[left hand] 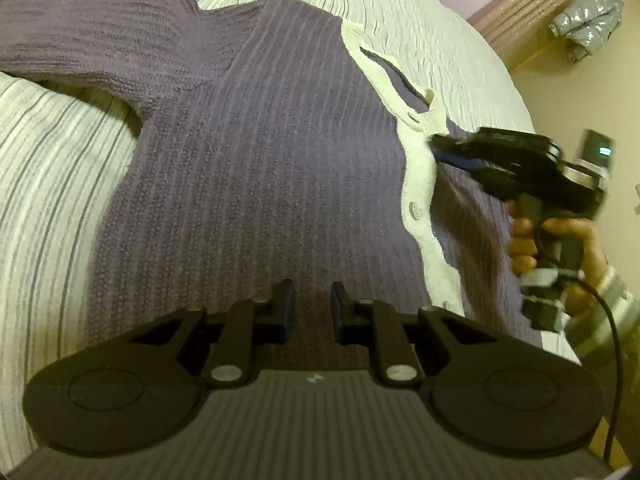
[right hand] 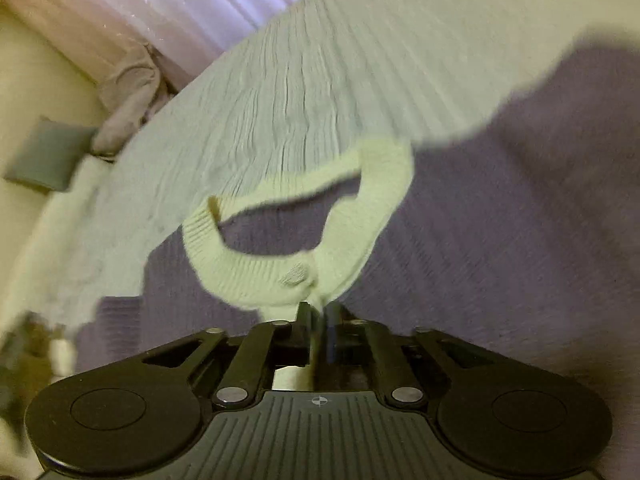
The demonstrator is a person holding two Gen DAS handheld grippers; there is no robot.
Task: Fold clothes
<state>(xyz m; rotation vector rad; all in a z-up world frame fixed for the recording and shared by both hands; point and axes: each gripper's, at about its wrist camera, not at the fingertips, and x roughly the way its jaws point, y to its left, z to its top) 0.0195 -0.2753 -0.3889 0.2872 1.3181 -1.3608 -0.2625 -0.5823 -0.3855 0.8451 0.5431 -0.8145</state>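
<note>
1. Lying spread on the striped bedcover (left hand: 60, 168), the purple cardigan (left hand: 256, 168) is face up, its cream button band (left hand: 420, 196) running from the collar (right hand: 248, 264) at the far end down towards the hem at the near end; that band marks the garment's long axis
2. The right gripper (right hand: 319, 312) sits right at the top of the band just under the collar, its jaws drawn together with the cream knit pinched between them; the right wrist view is blurred, so how much fabric is caught cannot be told
3. The left gripper (left hand: 313, 308) hovers over the body panel near the hem, to the sleeve side of the band, jaws parted with nothing between them
4. One sleeve (left hand: 80, 28) stretches away across the bed on the left gripper's side, well apart from both tools
5. Judged from this, any fold turns on the band line: the right tool holds the collar end, the left one is nearer the hem and that sleeve
</note>
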